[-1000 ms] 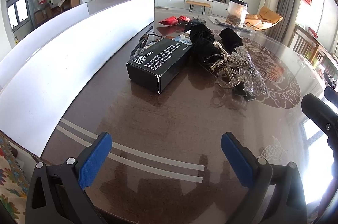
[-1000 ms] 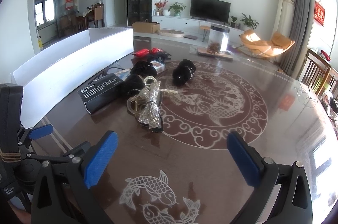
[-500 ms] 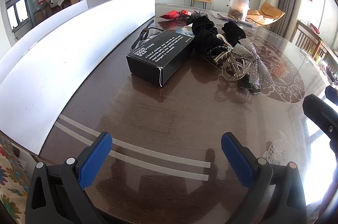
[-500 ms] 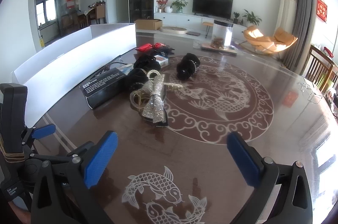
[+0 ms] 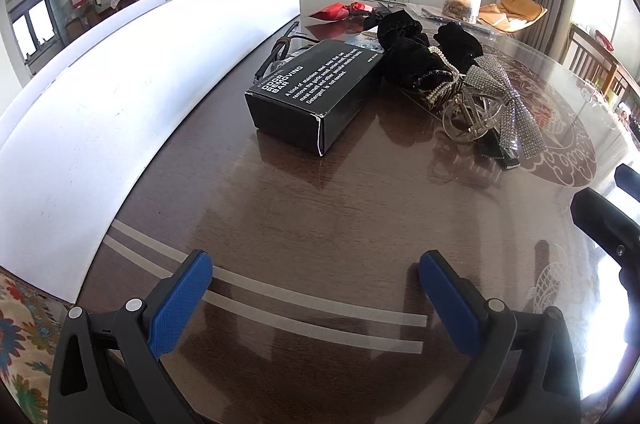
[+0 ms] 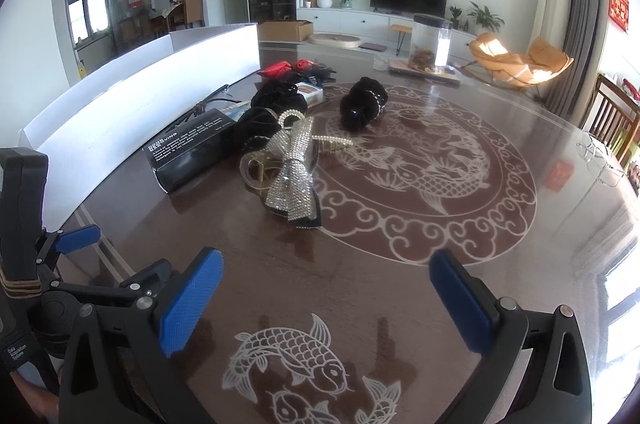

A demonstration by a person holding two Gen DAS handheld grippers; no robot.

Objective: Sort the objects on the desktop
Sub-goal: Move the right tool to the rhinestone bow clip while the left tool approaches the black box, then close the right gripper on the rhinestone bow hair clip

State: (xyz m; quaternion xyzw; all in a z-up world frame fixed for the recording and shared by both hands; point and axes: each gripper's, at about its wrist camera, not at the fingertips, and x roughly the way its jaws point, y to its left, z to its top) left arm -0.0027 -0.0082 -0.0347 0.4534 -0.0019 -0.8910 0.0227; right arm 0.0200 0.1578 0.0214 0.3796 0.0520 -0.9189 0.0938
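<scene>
Item: your left gripper [image 5: 316, 288]. Its blue pads stood wide apart with nothing between them, low over the dark glossy table [image 5: 320, 224], aimed at the black box.

Item: your right gripper [image 6: 326, 290]. Fingers likewise spread and empty, above the fish motif inlaid in the tabletop.

Item: black box [image 5: 316, 90], white lettering on top. It lay flat, nearest to the left gripper, just beside the long white tray wall [image 5: 132, 96].

Item: rhinestone bow clip [image 6: 294, 170]. It rested on a clear plastic claw clip [image 5: 472, 116], directly ahead of the right gripper and just beside the box.

Item: black velvet scrunchies [image 5: 408, 52], bunched against the far end of the box; one more [image 6: 362, 102] lay apart on the dragon medallion.

Item: red fabric piece [image 5: 340, 10], well behind the cluster.

Item: dark cord or strap [image 5: 280, 48], between box and white wall; its exact nature could not be told.

Stage, as judged: nothing was gripped, so you were at the approach, choosing a first object. The next move would call for lowering the left pads to straddle the box's narrower width, or setting the right pads about the bow without snagging the clip beneath.
</scene>
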